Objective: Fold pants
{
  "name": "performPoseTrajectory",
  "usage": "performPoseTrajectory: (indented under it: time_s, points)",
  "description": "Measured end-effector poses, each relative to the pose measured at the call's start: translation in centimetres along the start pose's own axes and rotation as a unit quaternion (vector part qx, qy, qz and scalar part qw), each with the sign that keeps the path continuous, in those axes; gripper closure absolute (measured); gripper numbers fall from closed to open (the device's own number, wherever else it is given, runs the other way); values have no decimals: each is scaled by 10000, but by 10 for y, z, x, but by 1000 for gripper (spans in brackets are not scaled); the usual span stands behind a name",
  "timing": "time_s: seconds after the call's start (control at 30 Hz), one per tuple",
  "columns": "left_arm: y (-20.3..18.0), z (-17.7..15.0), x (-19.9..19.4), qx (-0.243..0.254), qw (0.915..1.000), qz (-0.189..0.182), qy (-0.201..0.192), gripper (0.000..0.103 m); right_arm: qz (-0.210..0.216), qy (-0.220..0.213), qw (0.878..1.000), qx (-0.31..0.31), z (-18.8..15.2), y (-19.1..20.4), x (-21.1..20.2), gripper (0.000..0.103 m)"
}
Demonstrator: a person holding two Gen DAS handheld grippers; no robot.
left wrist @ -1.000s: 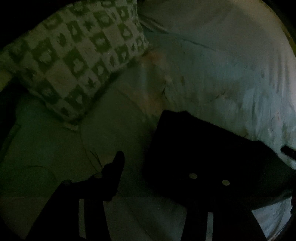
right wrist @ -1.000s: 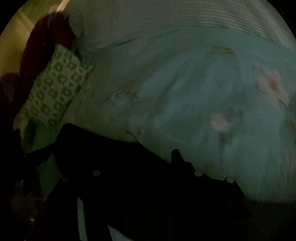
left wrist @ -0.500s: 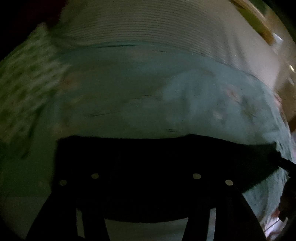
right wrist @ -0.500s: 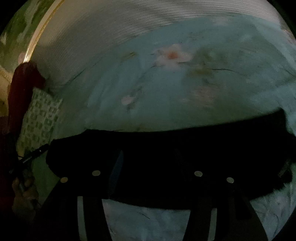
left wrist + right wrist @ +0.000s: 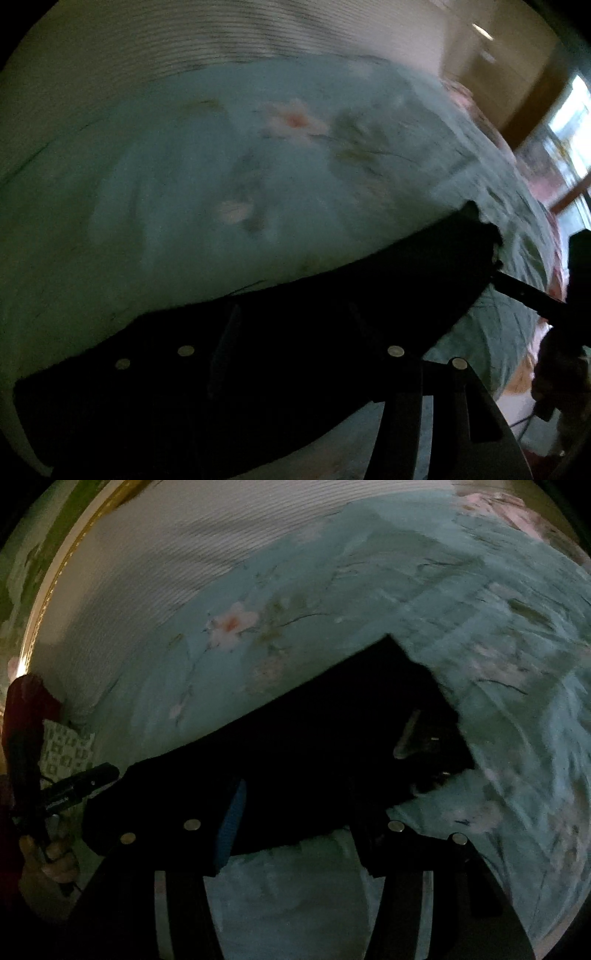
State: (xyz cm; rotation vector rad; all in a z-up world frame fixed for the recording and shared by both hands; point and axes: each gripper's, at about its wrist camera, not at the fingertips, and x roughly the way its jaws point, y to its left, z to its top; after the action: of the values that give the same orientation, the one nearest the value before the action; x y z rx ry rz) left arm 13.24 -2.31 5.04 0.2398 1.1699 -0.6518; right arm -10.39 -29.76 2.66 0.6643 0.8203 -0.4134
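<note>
Cloth fills the gap of both jaws. In the right wrist view the right gripper (image 5: 295,794) has its two fingers standing well apart. The blue pad (image 5: 231,823) of one shows bare, and the black pants (image 5: 314,738) run across the gap beyond it. It is too dark to tell whether the pads press on the fabric.

The left gripper (image 5: 291,317) has just been opening its jaws. The pants (image 5: 295,369) lie over and between its fingers, which are nearly lost in the dark, so I cannot tell whether it has a grip.

There is one pair of pants, stretched as a long dark band between the two grippers, over a pale blue flowered bedspread (image 5: 184,184). Each view shows the other gripper's tip meeting one end of the band. Two hands show. The left hand (image 5: 51,856) is wrapped round its handle below a dark red sleeve (image 5: 22,716). The right hand (image 5: 561,373) is a dim shape at the frame's right edge. Both grippers point steeply down at the bed. One checked pillow (image 5: 66,746) sits at the far left, and a ribbed white surface (image 5: 147,48) lies behind the bedspread.

A second ago the left view showed that pillow large at upper left and the pants bunched beside one finger, with the other finger bare. The pillow has now left that view, and the band crosses the whole gap.
</note>
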Motion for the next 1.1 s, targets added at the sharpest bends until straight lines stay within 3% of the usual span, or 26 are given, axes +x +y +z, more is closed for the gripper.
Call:
performPoseTrajectory:
  time_s: [0.3, 0.7, 0.77, 0.83, 0.87, 0.93, 1.1]
  points:
    - [-67, 56, 56, 786, 9930, -680, 561, 43, -31, -199, 9983, 550, 4, -41, 0, 48]
    - [-132, 90, 127, 1608, 9780, -799, 1061, 43, 265, -421, 9927, 1103, 10, -71, 3, 48]
    - [-141, 92, 136, 1727, 9754, -817, 1100, 47, 294, -455, 9922, 1122, 10, -73, 3, 49]
    - [-147, 92, 140, 1809, 9725, -908, 1155, 77, 318, -534, 9918, 1120, 10, -76, 2, 57]
    - [-151, 91, 144, 1844, 9696, -1020, 1244, 84, 301, -565, 9918, 1110, 10, -77, 2, 71]
    - [-158, 90, 144, 1982, 9682, -976, 1177, 92, 266, -545, 9922, 1087, 12, -79, 3, 93]
    - [-175, 85, 125, 2378, 9622, -977, 899, 99, 398, -661, 9923, 971, 14, -75, -12, 95]
